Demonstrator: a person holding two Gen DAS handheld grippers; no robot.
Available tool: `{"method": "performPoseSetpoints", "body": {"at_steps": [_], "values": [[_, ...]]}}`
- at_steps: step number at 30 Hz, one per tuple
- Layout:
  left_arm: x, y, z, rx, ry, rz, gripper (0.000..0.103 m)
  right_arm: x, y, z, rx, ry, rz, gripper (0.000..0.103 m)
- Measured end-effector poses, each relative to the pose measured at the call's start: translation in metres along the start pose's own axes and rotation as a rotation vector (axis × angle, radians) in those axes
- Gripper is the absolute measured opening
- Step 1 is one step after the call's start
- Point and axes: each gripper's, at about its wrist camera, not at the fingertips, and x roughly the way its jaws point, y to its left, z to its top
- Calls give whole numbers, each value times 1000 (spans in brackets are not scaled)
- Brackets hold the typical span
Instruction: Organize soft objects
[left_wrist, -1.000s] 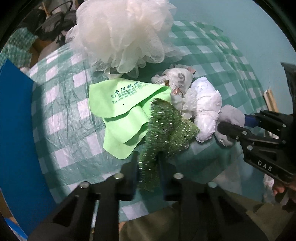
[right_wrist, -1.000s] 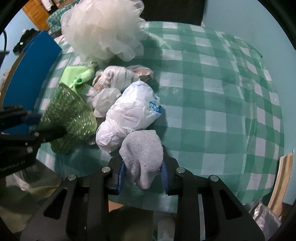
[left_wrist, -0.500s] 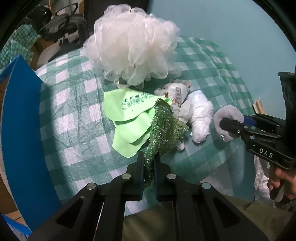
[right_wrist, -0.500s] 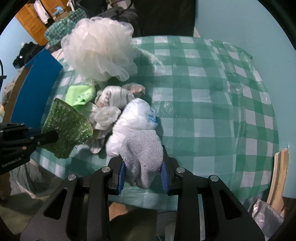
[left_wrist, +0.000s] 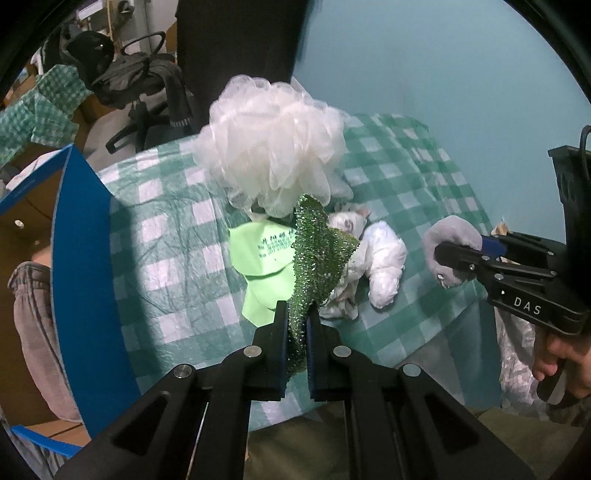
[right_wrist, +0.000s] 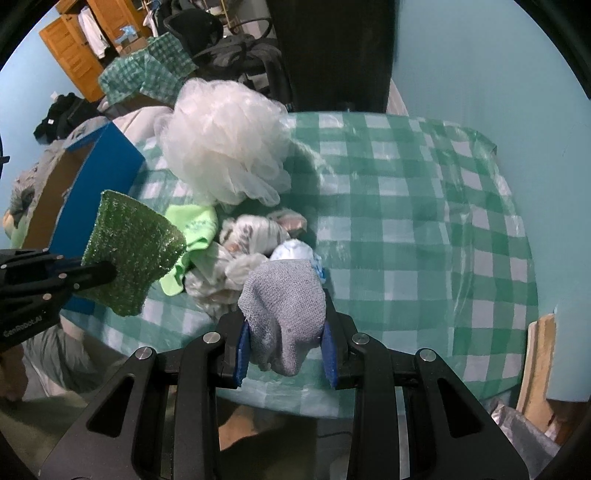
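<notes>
My left gripper (left_wrist: 295, 325) is shut on a glittery green scrub cloth (left_wrist: 314, 258), held up above the checked table (left_wrist: 166, 240). The same green cloth (right_wrist: 129, 254) shows at the left of the right wrist view, pinched by the left gripper (right_wrist: 107, 271). My right gripper (right_wrist: 286, 332) is shut on a grey knitted sock (right_wrist: 284, 295), lifted off the table; it also appears at the right of the left wrist view as the grey sock (left_wrist: 448, 236). On the table lie a white mesh bath puff (left_wrist: 269, 144), a light green cloth (left_wrist: 258, 266) and crumpled white plastic bags (left_wrist: 384, 258).
A blue box wall (left_wrist: 85, 277) stands at the table's left edge. A wooden board (right_wrist: 535, 358) leans by the table's right side. An office chair (left_wrist: 147, 96) with dark clothes sits beyond the table. A hand (left_wrist: 561, 358) grips the right tool's handle.
Both grippers have risen from the table, lifting the green scrub cloth and the grey sock clear of the pile. The left jaws pinched tighter on the cloth.
</notes>
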Motion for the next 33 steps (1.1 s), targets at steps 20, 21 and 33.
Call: {"method": "performPoseSetpoints", "body": {"at_steps": [20,21,33], "values": [[-50,23,12,-61,-107,40,8,-33,37,39,-75,-77,53,30],[-52,24,12,-62,-113,44,8,-34,39,41,-79,-79,57,30],[-77,43,14,-104,-155,59,8,-41,60,61,-131,-103,87,30]]}}
